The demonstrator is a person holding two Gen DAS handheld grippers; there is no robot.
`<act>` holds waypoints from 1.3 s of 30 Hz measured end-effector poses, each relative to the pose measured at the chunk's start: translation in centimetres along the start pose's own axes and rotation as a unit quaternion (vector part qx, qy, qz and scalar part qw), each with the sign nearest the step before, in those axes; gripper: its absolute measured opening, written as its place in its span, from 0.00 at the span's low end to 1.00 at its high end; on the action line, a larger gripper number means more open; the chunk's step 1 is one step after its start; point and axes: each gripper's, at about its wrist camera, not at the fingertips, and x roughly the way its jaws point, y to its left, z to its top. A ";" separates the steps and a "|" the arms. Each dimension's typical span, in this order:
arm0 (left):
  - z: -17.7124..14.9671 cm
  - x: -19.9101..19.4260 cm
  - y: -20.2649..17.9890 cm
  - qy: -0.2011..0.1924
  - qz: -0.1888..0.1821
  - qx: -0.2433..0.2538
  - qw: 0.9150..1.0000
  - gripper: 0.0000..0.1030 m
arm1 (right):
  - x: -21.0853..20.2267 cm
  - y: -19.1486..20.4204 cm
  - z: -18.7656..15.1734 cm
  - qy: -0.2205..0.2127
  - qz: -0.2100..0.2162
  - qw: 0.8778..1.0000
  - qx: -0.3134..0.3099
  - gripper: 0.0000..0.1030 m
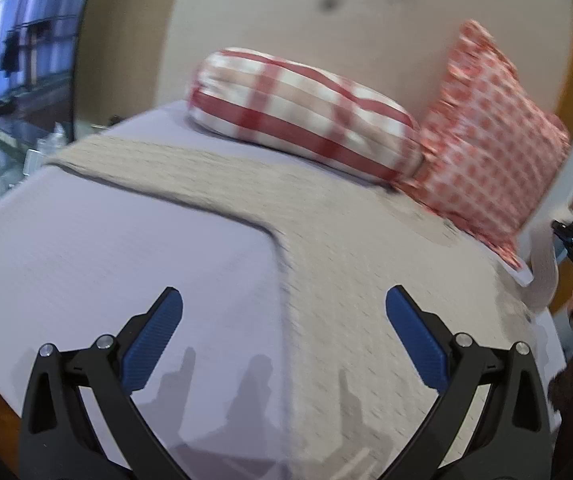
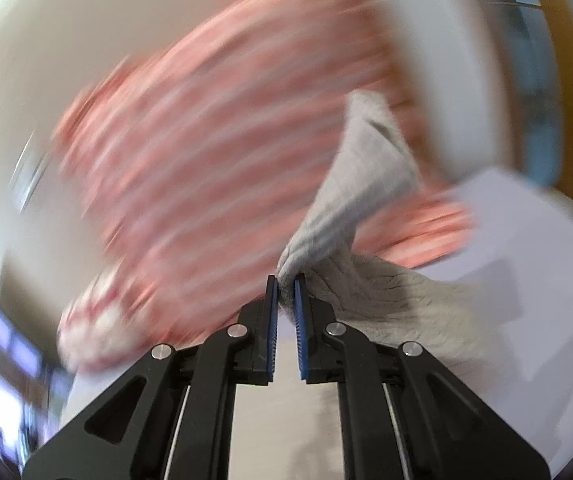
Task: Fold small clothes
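Fabric [image 1: 346, 216] is lying spread for folding; our right gripper [image 2: 285, 294] is pinching its corner at three o'clock. We are holding the left gripper [image 1: 284, 308] agape, grasping nothing.

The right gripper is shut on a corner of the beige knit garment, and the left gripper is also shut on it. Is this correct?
Not quite. The right gripper is indeed shut on a corner of the beige knit garment, but the left gripper is open and holds nothing: in the left wrist view its jaws stand wide apart above the bed.
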 end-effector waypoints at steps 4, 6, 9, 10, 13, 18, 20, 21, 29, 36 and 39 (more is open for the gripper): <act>2.5 0.6 3.2 -0.011 0.045 -0.017 0.999 0.98 | 8.3 10.5 -7.5 0.131 0.038 0.985 -0.101 0.08; 3.8 1.1 5.2 -0.010 0.034 -0.033 0.999 0.98 | 11.1 14.0 -11.6 0.184 0.039 0.972 -0.145 0.07; 5.7 2.4 8.8 0.003 0.006 -0.075 0.997 0.98 | 11.6 17.3 -14.9 0.199 0.055 0.960 -0.187 0.07; 6.2 2.9 9.8 0.008 -0.001 -0.091 0.996 0.98 | 11.4 18.2 -15.6 0.200 0.061 0.957 -0.202 0.07; 7.5 4.8 13.1 0.028 -0.019 -0.148 0.988 0.98 | 10.8 20.0 -16.7 0.205 0.059 0.948 -0.237 0.09; 9.3 8.4 16.6 0.063 -0.005 -0.202 0.977 0.89 | 8.3 20.2 -15.7 0.171 0.058 0.959 -0.217 0.49; 9.7 9.9 18.5 0.077 -0.010 -0.241 0.968 0.81 | 7.4 19.1 -15.1 0.167 0.061 0.962 -0.205 0.55; 10.1 9.8 19.2 0.067 -0.011 -0.252 0.965 0.81 | 7.1 18.9 -15.0 0.169 0.064 0.963 -0.201 0.55; 12.7 9.8 26.9 0.033 0.009 -0.371 0.928 0.56 | 4.8 18.6 -15.1 0.178 0.091 0.962 -0.188 0.60; 13.7 10.4 31.2 0.013 0.052 -0.409 0.911 0.08 | 2.5 17.8 -14.8 0.163 0.102 0.961 -0.197 0.65; 14.9 9.4 29.3 0.004 0.090 -0.365 0.927 0.06 | 2.1 16.7 -14.6 0.162 0.097 0.961 -0.200 0.65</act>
